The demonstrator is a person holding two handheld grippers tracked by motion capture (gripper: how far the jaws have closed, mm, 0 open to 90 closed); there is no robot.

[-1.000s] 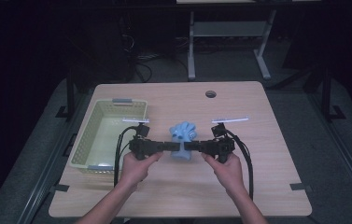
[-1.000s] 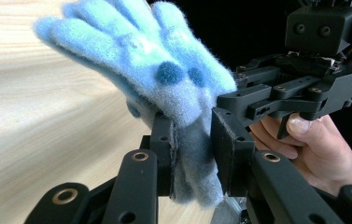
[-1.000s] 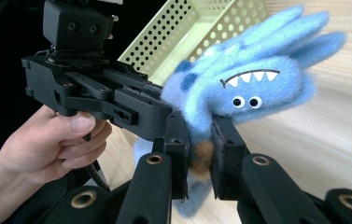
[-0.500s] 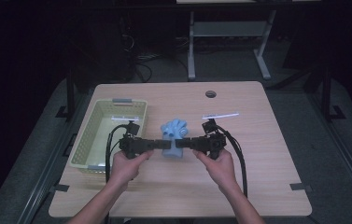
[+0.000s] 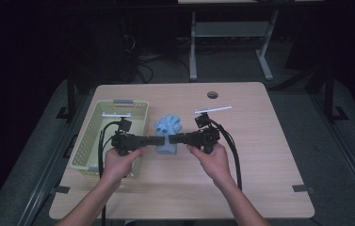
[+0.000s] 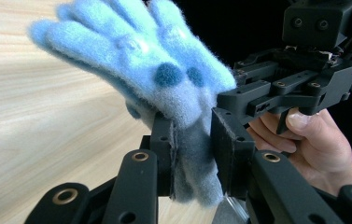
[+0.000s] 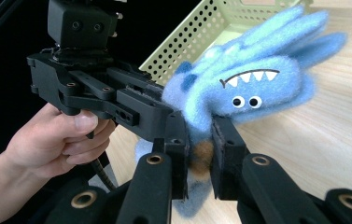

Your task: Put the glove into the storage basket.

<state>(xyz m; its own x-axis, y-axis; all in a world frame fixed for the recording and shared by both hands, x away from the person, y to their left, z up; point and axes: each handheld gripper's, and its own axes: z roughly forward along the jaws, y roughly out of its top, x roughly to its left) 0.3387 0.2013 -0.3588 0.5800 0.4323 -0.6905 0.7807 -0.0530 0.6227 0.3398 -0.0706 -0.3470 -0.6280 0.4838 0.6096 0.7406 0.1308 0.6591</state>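
A fluffy blue glove [image 5: 167, 133] with a cartoon face, teeth and eyes [image 7: 248, 88], is held above the wooden table [image 5: 260, 160] between both grippers. My left gripper [image 5: 158, 140] comes in from the left, its jaws shut on the glove's cuff [image 6: 190, 158]. Facing it from the right, my right gripper [image 5: 174, 139] is shut on the same cuff [image 7: 197, 149]. The glove's fingers [image 6: 103, 37] point away from the person. In the left gripper view the right gripper [image 6: 239, 100] and its hand sit just behind the glove.
A pale green perforated basket [image 5: 92, 136] stands on the table's left, right beside the left hand. The table has a round cable hole [image 5: 212, 94] near its far edge. Black cables trail from both grippers toward the person.
Both grippers have carried the glove a little to the left, toward the basket, still facing each other and shut on it.
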